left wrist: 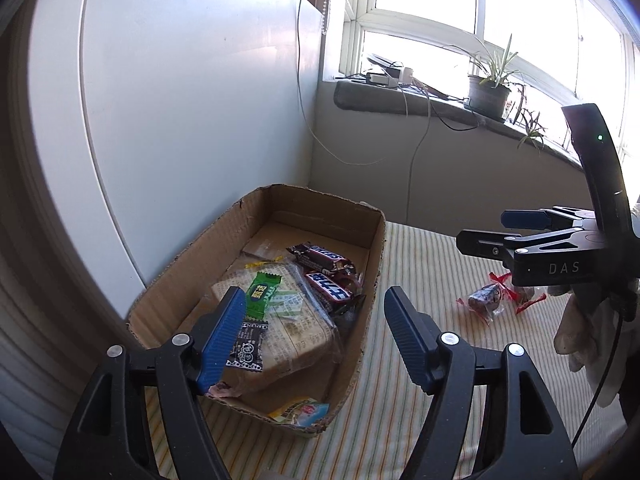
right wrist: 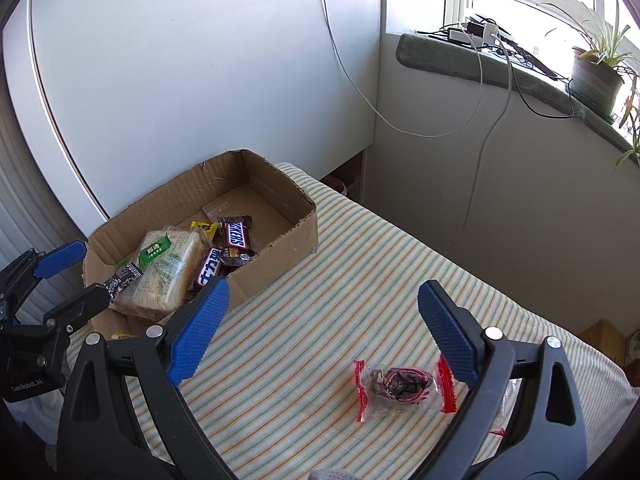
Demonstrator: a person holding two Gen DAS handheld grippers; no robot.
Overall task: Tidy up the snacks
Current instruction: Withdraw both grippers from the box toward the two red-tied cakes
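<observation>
Both your grippers are empty, fingers spread wide. Your left gripper (left wrist: pixel 316 332) hangs over the near end of the cardboard box (left wrist: pixel 192 256), which already holds a wrapped cake, chocolate bars and small sweets. Your right gripper (right wrist: pixel 320 332) hovers above the striped tabletop (right wrist: pixel 300 340) — one red-ended wrapped snack (right wrist: pixel 404 388) lies loose at about five o'clock from the box, just beside the right finger. Judged next: lower, centre the fingers around that snack, close gently, carry it to the box.
</observation>
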